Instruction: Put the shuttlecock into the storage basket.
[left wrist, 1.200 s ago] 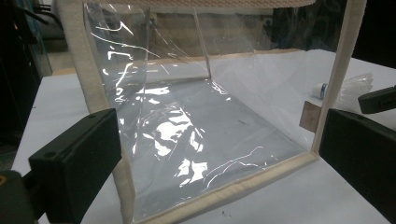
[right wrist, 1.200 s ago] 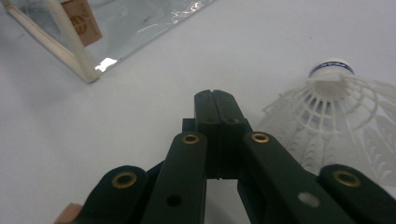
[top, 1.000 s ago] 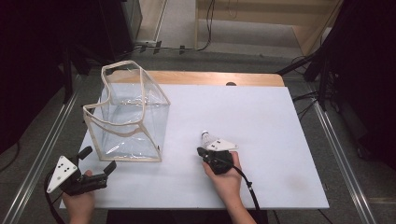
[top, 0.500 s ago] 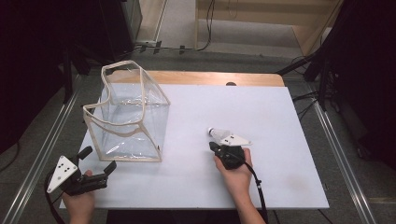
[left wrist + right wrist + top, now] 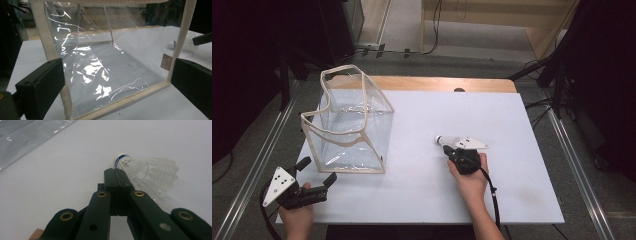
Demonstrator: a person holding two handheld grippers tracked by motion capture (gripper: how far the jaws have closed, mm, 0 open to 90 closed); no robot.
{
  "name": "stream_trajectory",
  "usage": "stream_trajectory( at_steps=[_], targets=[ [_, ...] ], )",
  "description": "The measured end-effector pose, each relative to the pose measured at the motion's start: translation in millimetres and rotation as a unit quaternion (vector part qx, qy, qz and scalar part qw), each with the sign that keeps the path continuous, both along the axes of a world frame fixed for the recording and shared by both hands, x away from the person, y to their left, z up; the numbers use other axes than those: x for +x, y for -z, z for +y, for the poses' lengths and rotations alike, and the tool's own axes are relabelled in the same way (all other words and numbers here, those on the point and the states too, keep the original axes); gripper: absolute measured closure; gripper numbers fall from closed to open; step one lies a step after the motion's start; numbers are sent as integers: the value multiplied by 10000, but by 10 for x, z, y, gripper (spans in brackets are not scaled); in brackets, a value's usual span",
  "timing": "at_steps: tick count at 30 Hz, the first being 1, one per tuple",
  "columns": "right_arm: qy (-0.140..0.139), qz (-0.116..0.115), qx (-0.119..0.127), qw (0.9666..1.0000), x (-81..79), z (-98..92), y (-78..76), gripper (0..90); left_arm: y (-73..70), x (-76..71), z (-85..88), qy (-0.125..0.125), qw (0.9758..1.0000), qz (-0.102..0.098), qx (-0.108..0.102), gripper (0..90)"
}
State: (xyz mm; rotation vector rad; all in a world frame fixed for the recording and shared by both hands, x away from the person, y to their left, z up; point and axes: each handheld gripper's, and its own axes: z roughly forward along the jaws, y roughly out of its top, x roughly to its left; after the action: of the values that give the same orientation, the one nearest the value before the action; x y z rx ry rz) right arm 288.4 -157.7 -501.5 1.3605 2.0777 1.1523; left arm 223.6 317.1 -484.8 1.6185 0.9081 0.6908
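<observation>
White counter (image 5: 422,200) with a bare wood strip along its far edge. Landmark: clear plastic box-shaped bag with cream fabric trim (image 5: 349,127), standing upright on the counter's left half, mouth open at the top. White feathered shuttlecock with a blue band under its cork tip (image 5: 447,140) lies to the right of the bag, apart from it, cork end pointing toward the bag. Right tool (image 5: 451,149) sits over the shuttlecock on its near side; in the right gripper view the jaws are pressed together (image 5: 116,176), and the feather skirt (image 5: 150,178) fans out just right of the tips — whether a feather is pinched between the pads cannot be told. Left tool (image 5: 317,171) rests at the counter's near left corner, just in front of the bag's near face, jaws spread wide and nothing between them — in the left gripper view both black pads (image 5: 41,87) frame the bag's lower trim (image 5: 120,103) without touching it. The shuttlecock (image 5: 180,44) shows through the bag's right side.
</observation>
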Motion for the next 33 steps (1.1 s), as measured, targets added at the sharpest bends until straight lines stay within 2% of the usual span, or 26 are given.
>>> stream_trajectory(
  at_steps=[13, 18, 20, 23, 27, 29, 30, 31, 32, 33],
  targets=[
    [133, 47, -102, 9998, 270, -84, -45, 878, 0, 2, 3, 3, 10000, -6, -22, 0],
    [174, 61, -234, 9996, 430, -127, -57, 878, 0, 5, 8, -4, 10000, 8, -51, 0],
    [170, -5, -197, 9997, 504, -152, -98, 878, -1, 3, 12, -5, 10000, 13, -60, 0],
    [154, -94, -107, 9998, 495, -158, -145, 878, -1, 5, 12, -9, 10000, 15, -60, 0],
    [40, -141, -95, 9998, 393, -113, -173, 878, -1, 5, 14, 0, 10000, 11, -77, 0],
    [-17, -86, -79, 9999, 315, -81, -129, 878, -1, 2, 17, 4, 10000, 13, -78, 0],
    [-31, 4, -157, 9999, 270, -69, -63, 878, -2, 2, 16, 1, 10000, 14, -77, 0],
    [-31, 4, -157, 9999, 270, -69, -63, 878, -2, 2, 15, 3, 10000, 15, -75, 0],
    [41, 178, -225, 9996, 257, -79, 26, 878, -2, 1, 15, 6, 10000, 19, -72, 0],
    [41, 178, -225, 9996, 257, -79, 26, 878, -2, 1, 15, 11, 10000, 15, -67, 0]
  ],
)
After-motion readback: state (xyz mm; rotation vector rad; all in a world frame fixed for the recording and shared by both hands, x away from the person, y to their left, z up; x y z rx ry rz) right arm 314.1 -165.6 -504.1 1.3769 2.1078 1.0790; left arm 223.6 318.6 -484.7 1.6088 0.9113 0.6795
